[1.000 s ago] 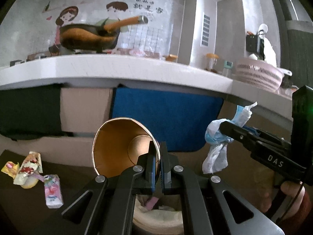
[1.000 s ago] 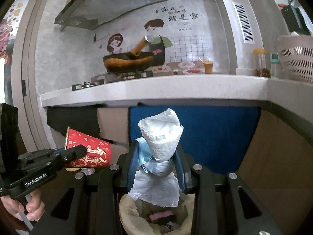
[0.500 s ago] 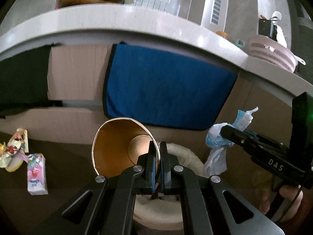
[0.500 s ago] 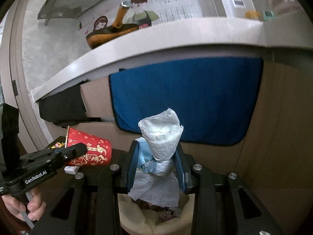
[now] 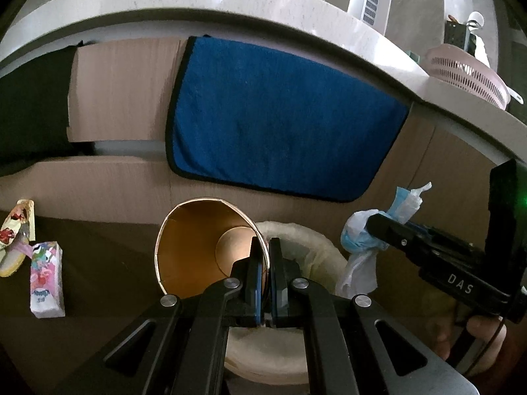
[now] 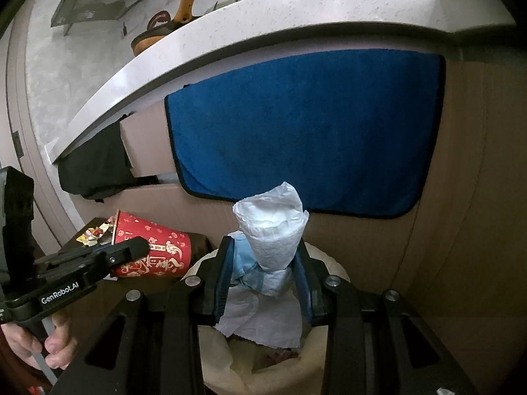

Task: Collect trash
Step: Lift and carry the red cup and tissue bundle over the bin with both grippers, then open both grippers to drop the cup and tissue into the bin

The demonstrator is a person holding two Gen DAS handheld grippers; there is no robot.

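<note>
Low dark surface at left carries a snack wrapper [image 5: 14, 237] and a small tissue pack [image 5: 46, 279], well apart from the bin. Behind, a cabinet wall with a blue towel [image 5: 280, 121] hanging under the counter [image 5: 230, 6] edge; open room between that wall and both tools.

Left gripper [image 5: 266, 256]: jaws pressed nearly together, pinching the rim of a paper cup [image 5: 204, 247]. Cup lies on its side, mouth toward the camera, red outside in the right wrist view, held just beside the bin's left rim.

Bin [image 5: 316, 247]: lined with a pale bag, sits below and between both tools. Some scraps inside, too dim to name.

Right gripper [image 6: 266, 273]: jaws spread part way, clamping a wad of white tissue and blue mask [image 6: 270, 250], held directly above the bin mouth.
</note>
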